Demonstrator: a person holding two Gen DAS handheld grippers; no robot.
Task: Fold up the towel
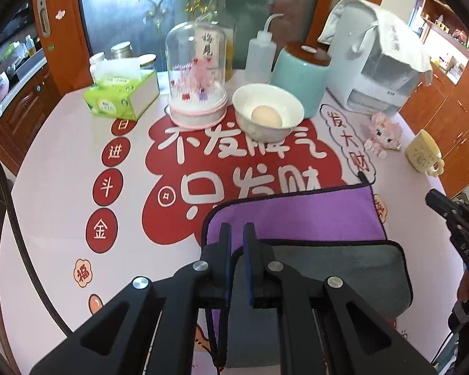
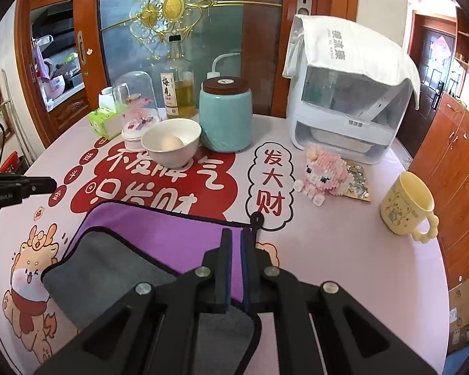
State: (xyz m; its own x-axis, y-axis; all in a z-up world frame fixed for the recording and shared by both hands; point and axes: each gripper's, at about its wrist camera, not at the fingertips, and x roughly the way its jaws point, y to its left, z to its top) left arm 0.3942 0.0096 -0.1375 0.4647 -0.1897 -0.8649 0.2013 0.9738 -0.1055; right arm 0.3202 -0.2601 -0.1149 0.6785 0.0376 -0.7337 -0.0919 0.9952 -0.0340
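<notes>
A towel, purple (image 1: pixel 297 215) on one face and grey on the other, lies on the table with its near part turned over onto the purple, grey side up. My left gripper (image 1: pixel 237 234) is shut on the towel's left near edge, where the grey flap (image 1: pixel 328 268) begins. My right gripper (image 2: pixel 236 240) is shut on the towel (image 2: pixel 159 234) at its right near edge. The grey flap (image 2: pixel 109 268) lies to the left of the right gripper. The right gripper's body shows at the right edge of the left wrist view (image 1: pixel 459 225).
On the pink printed tablecloth (image 1: pixel 62 187) stand a white bowl with an egg (image 1: pixel 267 112), a glass dome (image 1: pixel 197 72), a tissue pack (image 1: pixel 122 93), a teal jar (image 2: pixel 226 115), a white appliance (image 2: pixel 347 103), a pink block figure (image 2: pixel 322 172) and a yellow mug (image 2: pixel 406 206).
</notes>
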